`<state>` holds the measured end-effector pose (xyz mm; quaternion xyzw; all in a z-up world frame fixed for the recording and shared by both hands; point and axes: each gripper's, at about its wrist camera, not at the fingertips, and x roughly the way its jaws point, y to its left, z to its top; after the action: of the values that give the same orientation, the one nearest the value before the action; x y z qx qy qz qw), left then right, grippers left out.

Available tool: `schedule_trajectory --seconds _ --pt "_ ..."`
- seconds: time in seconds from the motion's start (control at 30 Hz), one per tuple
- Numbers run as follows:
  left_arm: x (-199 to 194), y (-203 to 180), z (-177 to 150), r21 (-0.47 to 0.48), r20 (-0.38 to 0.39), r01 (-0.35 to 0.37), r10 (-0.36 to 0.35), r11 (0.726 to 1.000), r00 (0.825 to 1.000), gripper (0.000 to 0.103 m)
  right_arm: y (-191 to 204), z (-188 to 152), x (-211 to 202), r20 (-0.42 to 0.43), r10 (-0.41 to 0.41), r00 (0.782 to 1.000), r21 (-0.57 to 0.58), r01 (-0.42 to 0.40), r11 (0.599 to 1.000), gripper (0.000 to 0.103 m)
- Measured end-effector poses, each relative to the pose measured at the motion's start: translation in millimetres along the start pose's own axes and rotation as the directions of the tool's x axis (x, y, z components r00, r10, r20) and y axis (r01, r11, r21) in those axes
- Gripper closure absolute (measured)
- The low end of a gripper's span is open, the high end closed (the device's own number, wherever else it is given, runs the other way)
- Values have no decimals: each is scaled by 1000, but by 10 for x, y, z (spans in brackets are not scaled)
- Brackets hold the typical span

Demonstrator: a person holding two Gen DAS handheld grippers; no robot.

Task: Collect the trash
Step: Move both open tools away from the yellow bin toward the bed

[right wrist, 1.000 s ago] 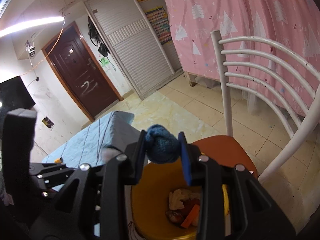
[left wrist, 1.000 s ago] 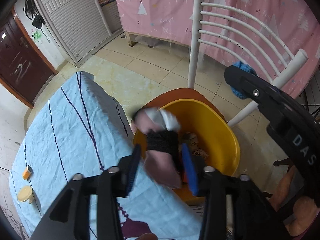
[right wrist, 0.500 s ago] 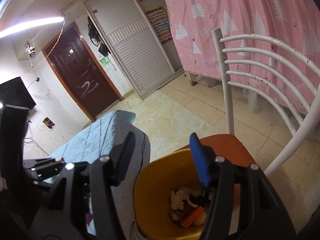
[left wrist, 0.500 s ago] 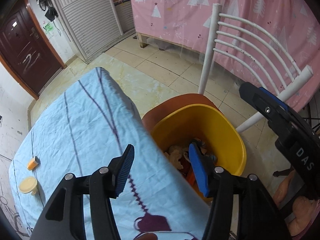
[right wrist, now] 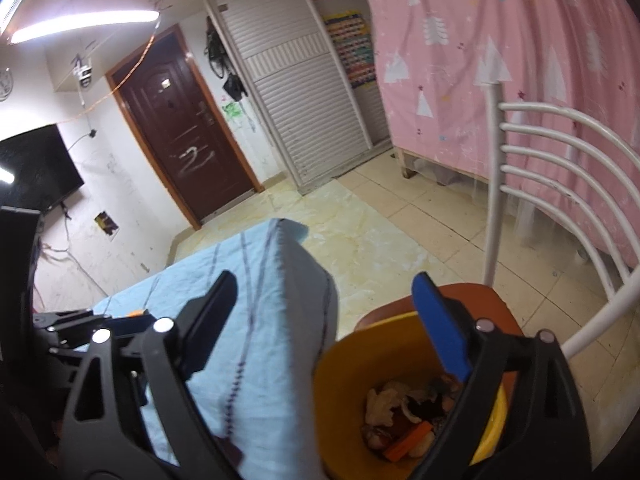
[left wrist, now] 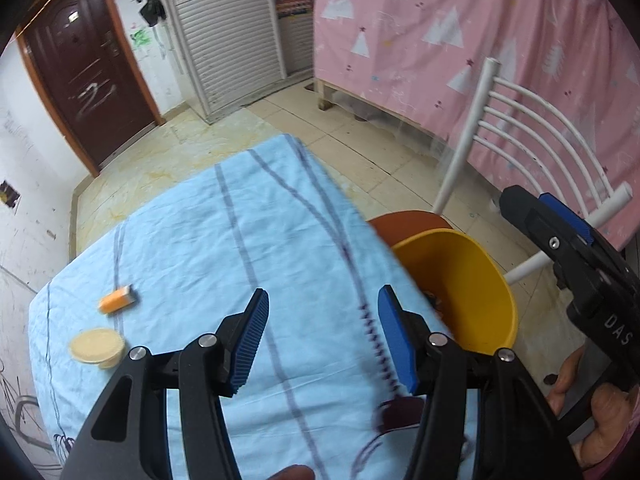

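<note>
My left gripper (left wrist: 324, 292) hangs open over the light blue tablecloth (left wrist: 240, 240), with nothing between its blue pads. On the cloth at the left lie a small orange piece (left wrist: 116, 300) and a round pale yellow lid (left wrist: 96, 346). The yellow bin (right wrist: 344, 380) stands on the orange chair seat (right wrist: 472, 300) beside the table and holds mixed scraps (right wrist: 404, 412). My right gripper (right wrist: 324, 280) is above the bin's near rim. Its jaws are opening and nothing is between them. The same bin (left wrist: 460, 280) and right gripper (left wrist: 532, 204) show at the right of the left wrist view.
A white slatted chair back (right wrist: 560, 160) rises behind the bin. A pink curtain (left wrist: 460, 40) hangs at the back right, with a shutter cupboard (right wrist: 304, 100) and a dark door (right wrist: 188, 140) on the far wall. Tiled floor lies between them and the table.
The left gripper let go a pink and black cloth piece over the bin and swung left over the table. The right gripper dropped its blue knitted ball and opened wide.
</note>
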<state>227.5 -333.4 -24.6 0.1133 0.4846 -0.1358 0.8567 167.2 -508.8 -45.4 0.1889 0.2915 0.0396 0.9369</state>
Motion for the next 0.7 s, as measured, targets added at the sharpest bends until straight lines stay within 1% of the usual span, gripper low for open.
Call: schedule_trajectory --seconds 0.13,0.23,0.43,0.7 --pt "-20 281 -61 -35 1 -23 23 999 1000 54 268 1 141 -25 26 999 -35 -27 999 9" --pt "-39 522 -97 -72 7 -41 42 997 999 53 474 -15 231 -40 41 998 -62 -44 997 9" --pt "-19 968 -187 -140 0 -61 62 988 998 47 877 -38 414 -78 70 995 -116 -79 990 8" --pt "17 1453 -315 -223 -14 -97 96 970 995 47 1329 -107 613 -123 96 988 -171 -116 978 8"
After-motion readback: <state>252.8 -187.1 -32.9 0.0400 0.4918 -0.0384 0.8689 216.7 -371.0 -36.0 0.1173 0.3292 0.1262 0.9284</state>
